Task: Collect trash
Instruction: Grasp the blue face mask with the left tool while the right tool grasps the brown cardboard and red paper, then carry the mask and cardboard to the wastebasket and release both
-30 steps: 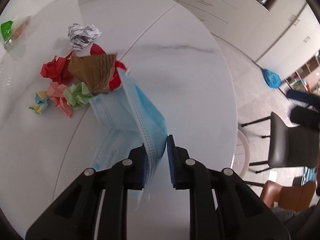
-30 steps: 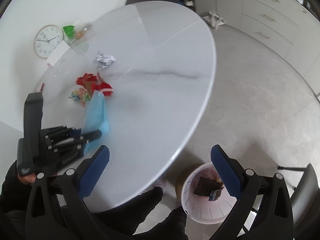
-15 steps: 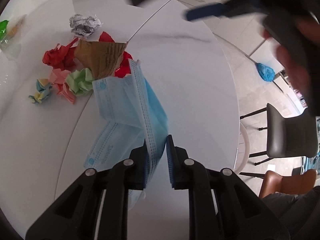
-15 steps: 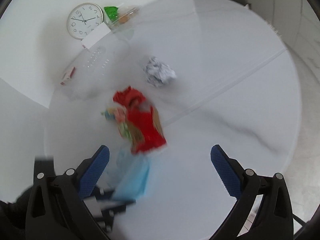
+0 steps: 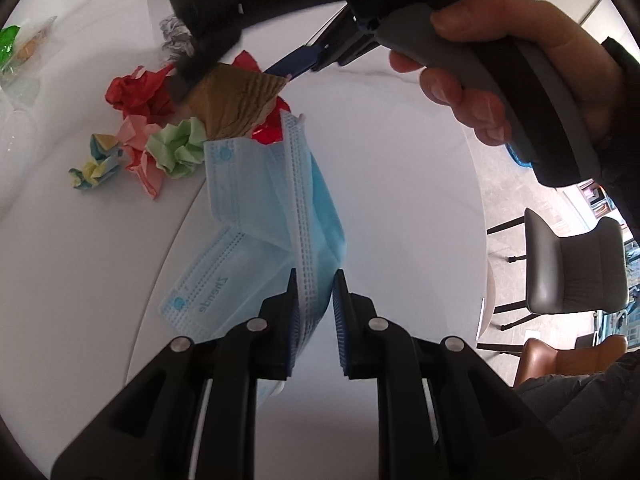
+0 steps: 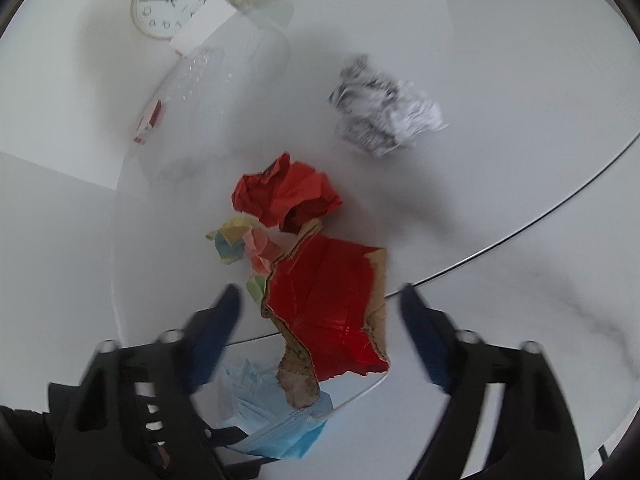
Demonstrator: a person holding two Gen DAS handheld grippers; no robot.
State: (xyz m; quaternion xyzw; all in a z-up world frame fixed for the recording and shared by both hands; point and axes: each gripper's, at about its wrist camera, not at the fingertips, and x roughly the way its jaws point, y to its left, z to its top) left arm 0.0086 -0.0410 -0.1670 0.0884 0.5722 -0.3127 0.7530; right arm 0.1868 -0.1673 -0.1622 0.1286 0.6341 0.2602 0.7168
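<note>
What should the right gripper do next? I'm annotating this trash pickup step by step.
Probably lower and close: the right gripper is open, its fingers straddling the torn red-and-brown cardboard piece. The left gripper already pinches the light blue face mask, so it need not move.

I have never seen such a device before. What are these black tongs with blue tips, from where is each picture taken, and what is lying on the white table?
They are handheld grippers, one in each of a person's hands; no robot is present. Each carries a camera looking along its fingers. In the left wrist view, the left gripper pinches a blue face mask. Above it you see the person's right hand holding the other tool. In the right wrist view, the right gripper is open above a torn red-and-brown cardboard piece. Also on the white table: red crumpled paper, printed crumpled paper and small coloured paper balls.
</note>
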